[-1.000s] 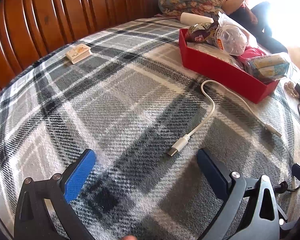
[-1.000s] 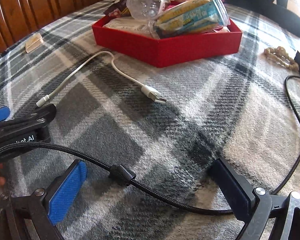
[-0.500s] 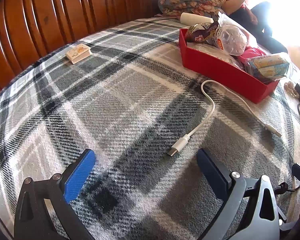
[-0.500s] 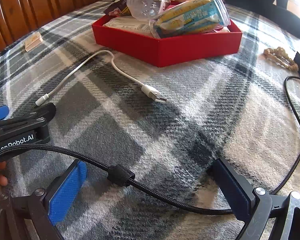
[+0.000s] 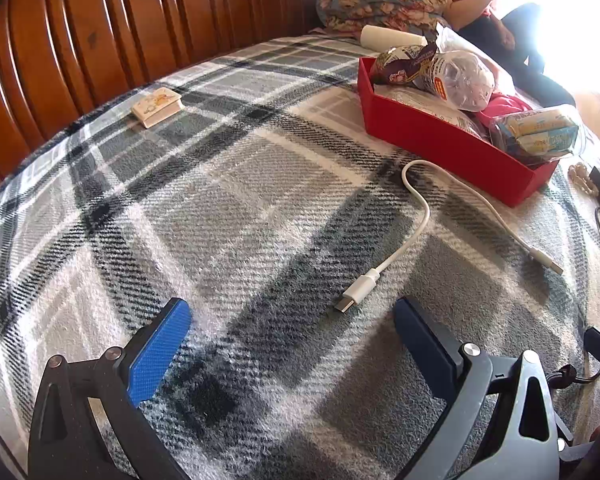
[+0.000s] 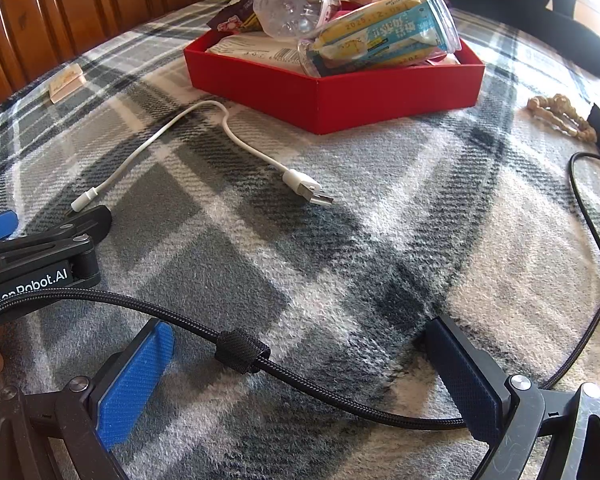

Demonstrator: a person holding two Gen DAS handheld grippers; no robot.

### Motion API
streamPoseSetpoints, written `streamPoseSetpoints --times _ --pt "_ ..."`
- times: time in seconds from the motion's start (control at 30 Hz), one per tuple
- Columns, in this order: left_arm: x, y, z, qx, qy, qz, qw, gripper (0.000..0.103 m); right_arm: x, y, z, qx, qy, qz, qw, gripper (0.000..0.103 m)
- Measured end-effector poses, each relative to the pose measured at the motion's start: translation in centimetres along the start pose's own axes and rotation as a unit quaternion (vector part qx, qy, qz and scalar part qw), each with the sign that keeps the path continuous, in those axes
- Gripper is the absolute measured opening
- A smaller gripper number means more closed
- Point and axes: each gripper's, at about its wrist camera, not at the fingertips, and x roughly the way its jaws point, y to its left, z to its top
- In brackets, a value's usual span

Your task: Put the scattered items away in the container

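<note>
Now white cable – curved loop beside full red box.

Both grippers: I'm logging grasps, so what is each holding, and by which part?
Nothing. The left gripper and right gripper are open; the white USB cable lies loose on the blanket.

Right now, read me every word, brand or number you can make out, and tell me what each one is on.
"GenRobot.AI": white print on the black body of the left claw, first letters partly hidden by a braided cable.
"2025.12.0": date stamp on the clear plastic tub with the yellow and blue label; last digit unclear.
Other print on that tub, the white packet and the small cream box: too blurred.
</note>
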Motion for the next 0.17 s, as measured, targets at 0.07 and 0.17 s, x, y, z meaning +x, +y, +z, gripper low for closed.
streamPoseSetpoints --times 0.07,0.17 --pt "-0.02 0.0 -0.01 0.0 0.0 0.0 1.0 0.103 -0.01 0.0 0.03 0.001 0.0 0.0 1.0 0.103" --pt "-0.04 -0.05 0.0 -0.001 0.0 0.0 1.0 0.103 -0.13 0.01 -0.09 0.001 -0.003 0.0 1.0 0.103"
